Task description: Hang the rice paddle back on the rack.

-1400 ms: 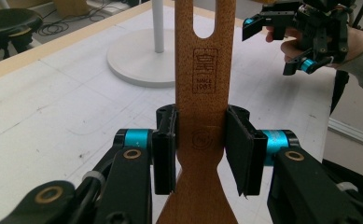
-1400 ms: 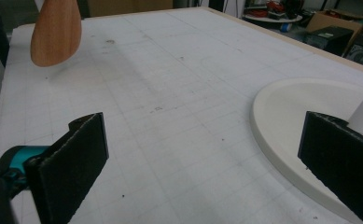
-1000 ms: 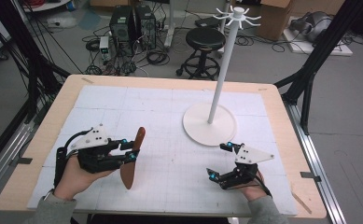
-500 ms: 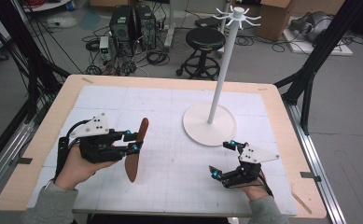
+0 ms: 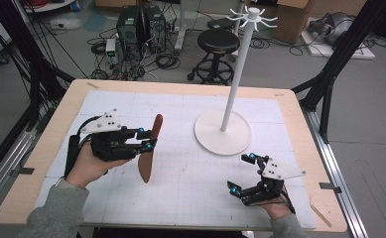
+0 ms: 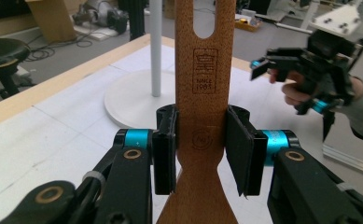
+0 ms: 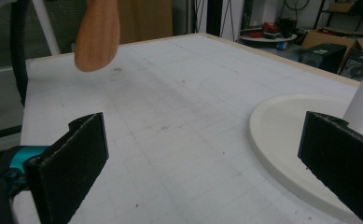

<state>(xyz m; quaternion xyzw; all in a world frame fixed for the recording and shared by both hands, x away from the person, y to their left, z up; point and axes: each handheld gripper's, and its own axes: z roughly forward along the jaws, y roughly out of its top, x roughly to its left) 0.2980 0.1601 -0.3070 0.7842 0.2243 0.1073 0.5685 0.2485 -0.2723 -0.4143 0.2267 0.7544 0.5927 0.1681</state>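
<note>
A brown wooden spatula (image 5: 149,149) hangs above the left half of the table, held at its neck by my left gripper (image 5: 150,140), which is shut on it. Between the jaws in the left gripper view, the spatula (image 6: 202,102) shows a slot near its top and a stamped mark. Its rounded blade (image 7: 97,35) hangs clear of the mat in the right gripper view. My right gripper (image 5: 241,173) rests low at the front right, jaws wide open and empty. The white hook stand (image 5: 236,69) rises from a round base (image 5: 223,133) at mid-table.
A white gridded mat (image 5: 190,168) covers the wooden table (image 5: 46,148). The stand's base (image 7: 286,135) lies just ahead of my right gripper. Beyond the far edge stand a stool (image 5: 219,42), computer towers and cables.
My left gripper has lifted the spatula and carried it a little forward and to the right. The right gripper has stayed nearly still and open.
</note>
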